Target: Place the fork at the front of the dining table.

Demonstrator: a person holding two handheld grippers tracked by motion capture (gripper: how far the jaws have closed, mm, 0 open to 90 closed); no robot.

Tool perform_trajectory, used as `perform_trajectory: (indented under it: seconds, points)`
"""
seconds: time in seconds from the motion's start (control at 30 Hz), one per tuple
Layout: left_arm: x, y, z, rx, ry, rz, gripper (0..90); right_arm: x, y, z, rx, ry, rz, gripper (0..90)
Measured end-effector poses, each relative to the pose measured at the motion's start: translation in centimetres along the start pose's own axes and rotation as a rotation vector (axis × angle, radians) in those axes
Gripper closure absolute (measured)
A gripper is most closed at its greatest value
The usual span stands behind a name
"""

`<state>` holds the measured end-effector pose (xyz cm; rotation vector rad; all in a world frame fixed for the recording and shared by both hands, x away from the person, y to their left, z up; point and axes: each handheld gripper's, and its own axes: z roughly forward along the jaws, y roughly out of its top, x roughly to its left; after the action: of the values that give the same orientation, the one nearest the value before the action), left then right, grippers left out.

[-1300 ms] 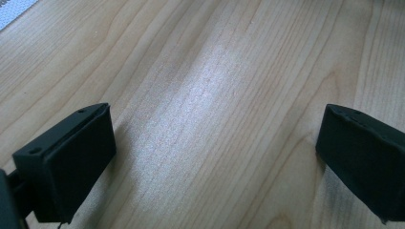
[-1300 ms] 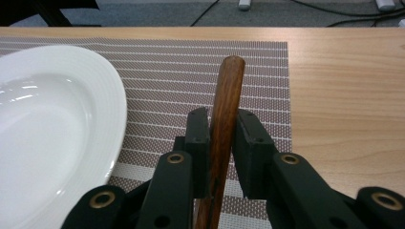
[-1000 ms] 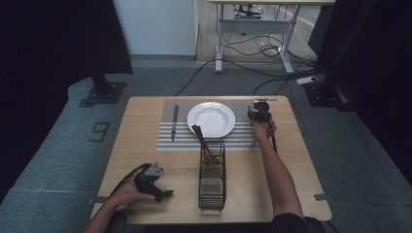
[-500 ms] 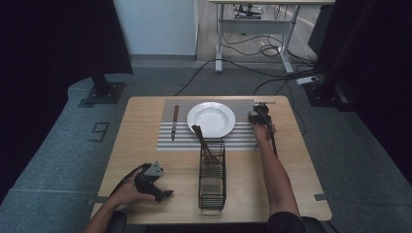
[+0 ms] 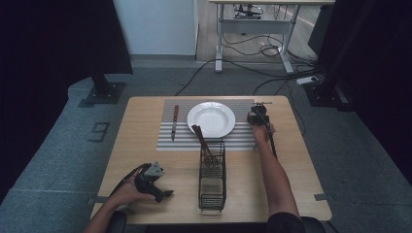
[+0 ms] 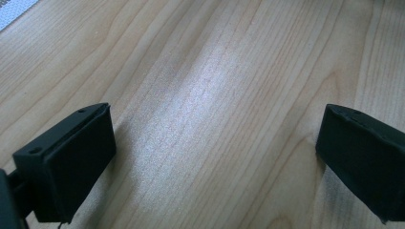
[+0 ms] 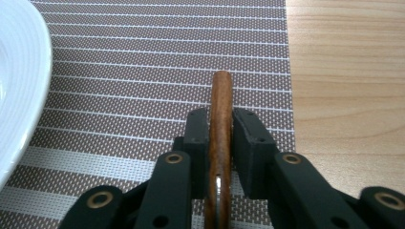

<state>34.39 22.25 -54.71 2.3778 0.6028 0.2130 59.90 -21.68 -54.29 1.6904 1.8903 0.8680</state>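
My right gripper point(image 7: 220, 126) holds its jaws around the round wooden handle of a utensil point(image 7: 221, 95) that lies on the striped placemat point(image 7: 143, 71), right of the white plate point(image 7: 19, 81). The jaws have just been opening a little, but the pads still look to be against the handle. In the high view that gripper point(image 5: 256, 118) sits at the plate's point(image 5: 211, 119) right side. My left gripper point(image 5: 164, 193) rests at the table's near left. Its jaws stand wide apart point(image 6: 215, 157) over bare wood with nothing between them.
A black wire basket point(image 5: 212, 179) stands in the middle near the front, with a wooden-handled fork point(image 5: 201, 141) leaning out of it. A wooden-handled knife point(image 5: 174, 122) lies on the placemat point(image 5: 243, 141) left of the plate. A cable trails from the right gripper along the forearm.
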Motion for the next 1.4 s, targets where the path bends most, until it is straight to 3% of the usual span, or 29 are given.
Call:
perform_trajectory:
  seconds: [0.27,0.4,0.47,0.57,0.67,0.77,0.93,1.13,1.4]
  points:
    - [0.0,0.0,0.0,0.002,0.001,-0.001,0.0,0.5,-0.1,-0.8,0.016,-0.01,-0.033,61.6]
    - [0.0,0.0,0.0,0.004,0.001,-0.001,0.0,0.7,-0.5,-2.2,-0.023,0.0,-0.045,60.9]
    - [0.0,0.0,0.0,0.005,0.001,-0.001,0.0,0.6,-0.6,-2.6,0.006,0.019,-0.051,60.6]
    - [0.0,0.0,0.0,0.007,0.001,-0.001,0.0,0.5,-1.2,-3.4,0.001,0.023,-0.069,62.9]
    - [-0.1,0.0,0.0,0.005,0.001,-0.003,0.0,0.5,-1.6,-3.7,0.046,0.015,-0.096,63.4]
    - [-0.1,0.0,0.0,0.008,0.001,-0.001,0.0,0.5,-2.1,-4.0,0.04,0.014,-0.107,69.3]
    - [-0.1,0.0,0.0,0.008,0.001,-0.001,0.0,0.4,-2.8,-4.0,0.097,0.01,-0.124,77.7]
    - [-0.1,0.0,0.0,0.007,0.002,-0.002,0.0,0.3,-2.5,-4.0,0.082,0.033,-0.115,80.3]
    - [-0.1,0.0,-0.1,0.006,0.001,-0.002,0.0,1.1,-1.8,-2.7,0.06,0.076,-0.06,80.4]
